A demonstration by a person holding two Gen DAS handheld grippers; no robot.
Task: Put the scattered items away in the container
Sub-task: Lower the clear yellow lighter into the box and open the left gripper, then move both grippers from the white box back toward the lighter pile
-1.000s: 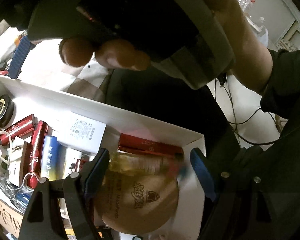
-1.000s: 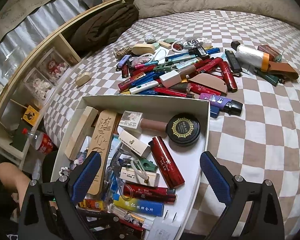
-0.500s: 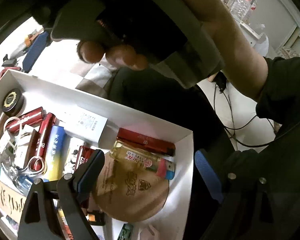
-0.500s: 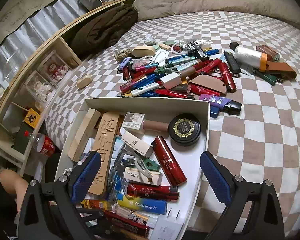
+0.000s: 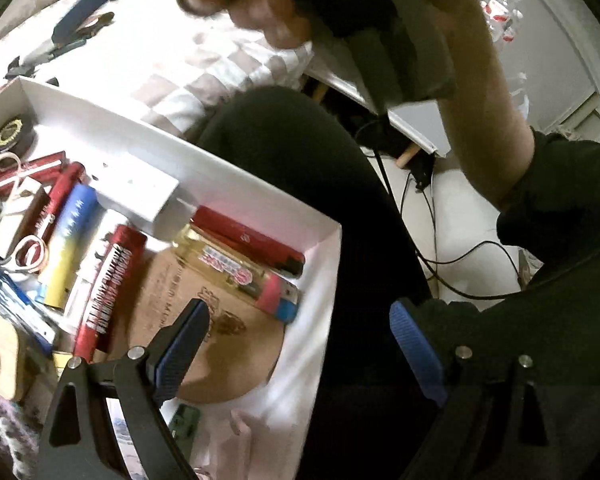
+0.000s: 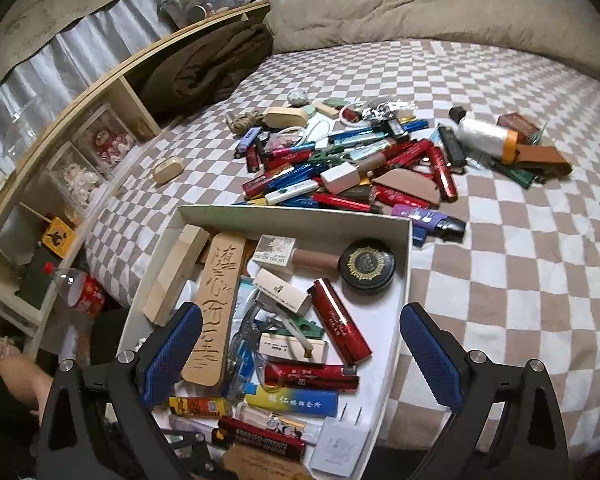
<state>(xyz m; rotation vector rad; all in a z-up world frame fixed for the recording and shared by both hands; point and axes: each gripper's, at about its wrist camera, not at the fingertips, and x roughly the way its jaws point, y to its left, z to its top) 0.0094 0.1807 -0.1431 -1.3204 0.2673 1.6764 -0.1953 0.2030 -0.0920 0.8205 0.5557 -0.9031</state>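
Two grippers, both with jaws wide apart and holding nothing: my left gripper hangs over the white box in the lower middle, my right gripper too. One box is already filling up. Many small things, the pile, wait on the bed in the upper middle of the frame, too many to count.

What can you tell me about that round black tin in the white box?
The tin is a low, round, black container that looks like metal or plastic. Its lid is on and carries a gold scalloped emblem with small writing too fine to read. It lies flat near the far right corner of the box, close to the wall. A brown tube meets its left side and a red lighter lies just in front.
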